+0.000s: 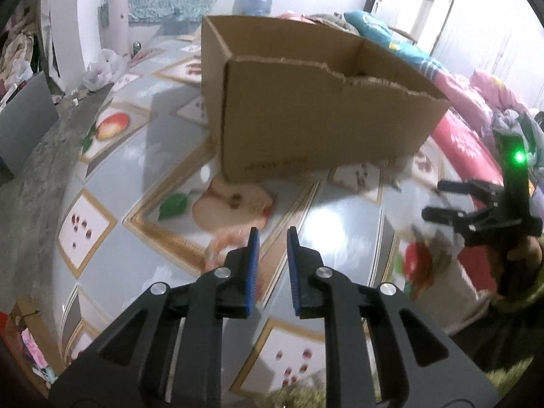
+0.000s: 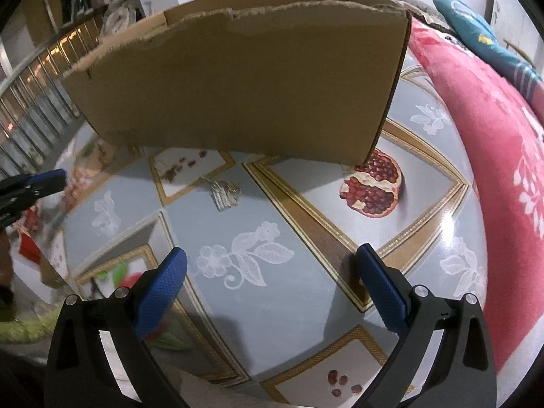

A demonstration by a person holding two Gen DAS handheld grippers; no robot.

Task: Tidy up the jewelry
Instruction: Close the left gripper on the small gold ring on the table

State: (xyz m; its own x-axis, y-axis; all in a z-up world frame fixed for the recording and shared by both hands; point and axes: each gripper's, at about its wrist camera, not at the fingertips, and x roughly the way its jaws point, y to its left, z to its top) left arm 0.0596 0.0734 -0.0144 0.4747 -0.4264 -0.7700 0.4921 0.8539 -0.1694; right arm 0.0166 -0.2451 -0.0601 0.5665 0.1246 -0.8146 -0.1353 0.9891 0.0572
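jaws of right gripper (image 2: 272, 255) wide open, silver jewelry (image 2: 225, 193) well ahead, untouched

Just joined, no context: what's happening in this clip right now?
A person is sorting jewelry on a fruit-print tablecloth, holding a hand-held gripper in each hand. The left hand-held gripper has its jaws slightly apart with nothing between them, hovering over a blurred pinkish piece. The right hand-held gripper is wide open and empty, pointed toward a small silvery jewelry piece lying on the cloth in front of the cardboard box. Nothing is being held yet.
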